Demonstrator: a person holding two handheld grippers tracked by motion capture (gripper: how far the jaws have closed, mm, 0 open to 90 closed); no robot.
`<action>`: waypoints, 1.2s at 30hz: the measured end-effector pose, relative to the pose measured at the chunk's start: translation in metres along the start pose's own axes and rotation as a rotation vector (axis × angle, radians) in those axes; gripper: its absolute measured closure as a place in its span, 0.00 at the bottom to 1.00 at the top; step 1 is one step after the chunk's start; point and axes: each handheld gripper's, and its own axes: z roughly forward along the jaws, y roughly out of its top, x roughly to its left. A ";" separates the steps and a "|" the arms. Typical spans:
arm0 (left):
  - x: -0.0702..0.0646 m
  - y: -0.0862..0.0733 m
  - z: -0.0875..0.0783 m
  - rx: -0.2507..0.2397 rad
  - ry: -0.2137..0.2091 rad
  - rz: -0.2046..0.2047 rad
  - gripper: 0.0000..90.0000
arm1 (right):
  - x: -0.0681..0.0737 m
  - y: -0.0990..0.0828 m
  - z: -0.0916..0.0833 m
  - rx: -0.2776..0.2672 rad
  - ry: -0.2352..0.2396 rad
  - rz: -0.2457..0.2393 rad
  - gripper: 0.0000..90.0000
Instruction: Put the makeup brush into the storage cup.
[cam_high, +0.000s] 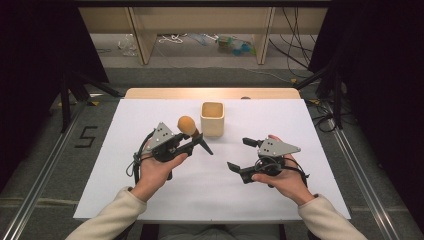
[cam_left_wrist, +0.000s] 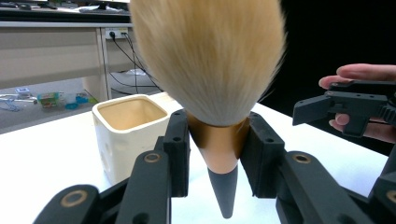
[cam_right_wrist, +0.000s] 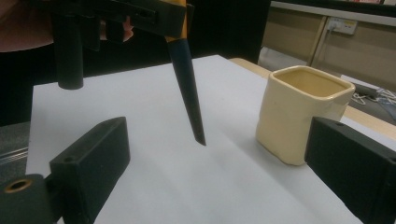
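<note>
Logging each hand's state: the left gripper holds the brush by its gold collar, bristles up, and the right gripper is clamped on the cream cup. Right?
Not quite. The right gripper is open and holds nothing; the cream cup stands apart on the table, as the high view shows. The left gripper does hold the brush that way.

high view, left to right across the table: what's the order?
left gripper → brush it is shut on → cream cup → right gripper, jaws open with nothing between them.

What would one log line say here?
left hand-held gripper: shut on makeup brush | right hand-held gripper: open, empty | cream cup: upright, apart
</note>
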 end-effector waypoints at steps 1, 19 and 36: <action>0.001 0.000 0.000 -0.001 -0.004 0.007 0.73 | 0.000 0.001 -0.002 0.004 -0.004 -0.006 0.08; 0.005 0.005 -0.001 0.002 0.019 0.015 0.73 | -0.008 -0.002 -0.022 -0.018 -0.062 0.011 0.06; 0.007 0.012 0.003 -0.001 0.044 0.036 0.73 | -0.010 -0.007 -0.036 -0.007 -0.097 0.010 0.04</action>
